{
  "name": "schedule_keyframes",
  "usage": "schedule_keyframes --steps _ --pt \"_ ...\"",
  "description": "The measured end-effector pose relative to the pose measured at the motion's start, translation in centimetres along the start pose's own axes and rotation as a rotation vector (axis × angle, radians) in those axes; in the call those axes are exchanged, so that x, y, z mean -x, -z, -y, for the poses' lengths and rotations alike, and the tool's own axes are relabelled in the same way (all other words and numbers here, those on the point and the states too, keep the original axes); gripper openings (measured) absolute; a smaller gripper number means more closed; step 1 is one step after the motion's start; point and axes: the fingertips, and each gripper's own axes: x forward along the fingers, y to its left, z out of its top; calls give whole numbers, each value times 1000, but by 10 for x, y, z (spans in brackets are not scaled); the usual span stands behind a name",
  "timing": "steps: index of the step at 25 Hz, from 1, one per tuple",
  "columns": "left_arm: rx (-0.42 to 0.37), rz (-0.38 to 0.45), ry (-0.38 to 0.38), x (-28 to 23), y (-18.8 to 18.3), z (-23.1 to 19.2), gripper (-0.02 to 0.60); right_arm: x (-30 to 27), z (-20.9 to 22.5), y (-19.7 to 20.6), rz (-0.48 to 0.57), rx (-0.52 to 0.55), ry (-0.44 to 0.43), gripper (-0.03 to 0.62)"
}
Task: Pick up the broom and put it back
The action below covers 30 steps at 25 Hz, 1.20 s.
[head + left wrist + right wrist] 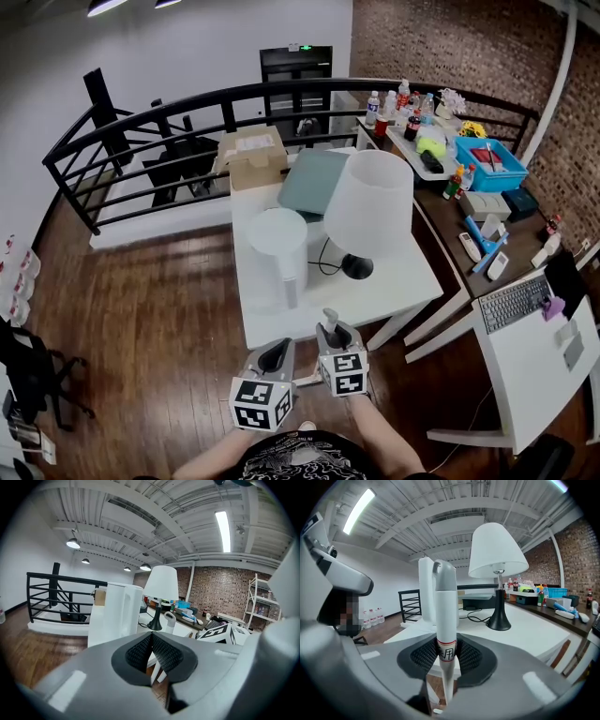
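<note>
Broom (445, 620) — only its handle shows: a pale pole w/ a grey cap on top, standing upright just off the near edge of the table (394, 277), on the person's side. The brush end is out of frame in every view, so can't say if it rests on the floor. Right gripper (446, 657) is clamped on the handle a bit below the cap, pads pressing both sides at a red-ringed label. Left gripper (151, 649) has its pads closed on each other, nothing between them.

Handling, as a guess: the pole looks stiff, light and smooth — more likely to twist or slide in the pads than to bend. Held this near the top, the long lower part will prob. swing like a pendulum. A grip nearer the middle, or the left gripper added lower down, would steady it. Not fragile, but long enough to knock the lamp (367, 202) on the table if swung.

Pose: both grippers sit side by side close to the person's body, short of the table's near edge. The forearms come in from below, and both grippers aim toward the table, tipped slightly down.
</note>
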Motion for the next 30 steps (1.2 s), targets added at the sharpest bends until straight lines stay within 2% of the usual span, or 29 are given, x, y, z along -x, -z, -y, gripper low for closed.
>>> schedule_keyframes --steps 8,12,20,26,30 --pt "-5 3 -3 -5 -4 -7 4 -9 3 -4 -6 8 7 98" --pt "-7 4 3 -5 -6 -8 4 -13 1 -5 -19 -27 -13 143" --pt "-7 1 4 13 1 -12 4 -3 -3 1 -27 -45 12 161" --pt "-6 27 10 38 -4 -17 5 21 -13 -1 4 -45 66 163" --pt "-13 37 27 59 -4 -17 5 52 -21 -15 57 -57 133 161"
